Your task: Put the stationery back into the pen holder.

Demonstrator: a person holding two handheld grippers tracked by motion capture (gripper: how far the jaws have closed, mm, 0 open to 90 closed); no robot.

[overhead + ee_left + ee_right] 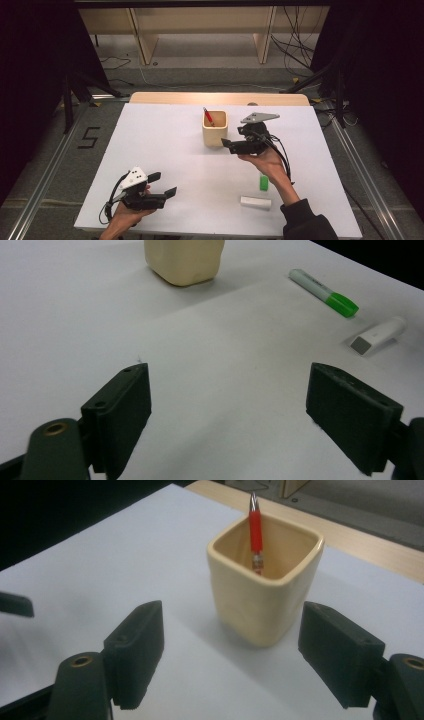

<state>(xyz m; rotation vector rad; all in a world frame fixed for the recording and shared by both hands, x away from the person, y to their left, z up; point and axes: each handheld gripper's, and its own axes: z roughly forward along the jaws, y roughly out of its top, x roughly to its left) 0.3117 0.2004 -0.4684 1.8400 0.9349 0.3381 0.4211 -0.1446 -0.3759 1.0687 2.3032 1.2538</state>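
My right gripper (231, 145) hangs empty, jaws wide apart, just right of the cream square ceramic cup (215, 128) holding the red pen (208, 116). Green-capped marker (263, 182) lies nearer, right of centre, long axis near-far, closest to my right hand. Left gripper (165, 184) open, idle on the white worktop (165, 145).

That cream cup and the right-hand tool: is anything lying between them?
Nothing: bare white table separates the cup from the open right tool, seen in the right gripper view.

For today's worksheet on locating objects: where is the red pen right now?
The red pen stands inside the cream cup at mid-table in the high view, just left of the right gripper.
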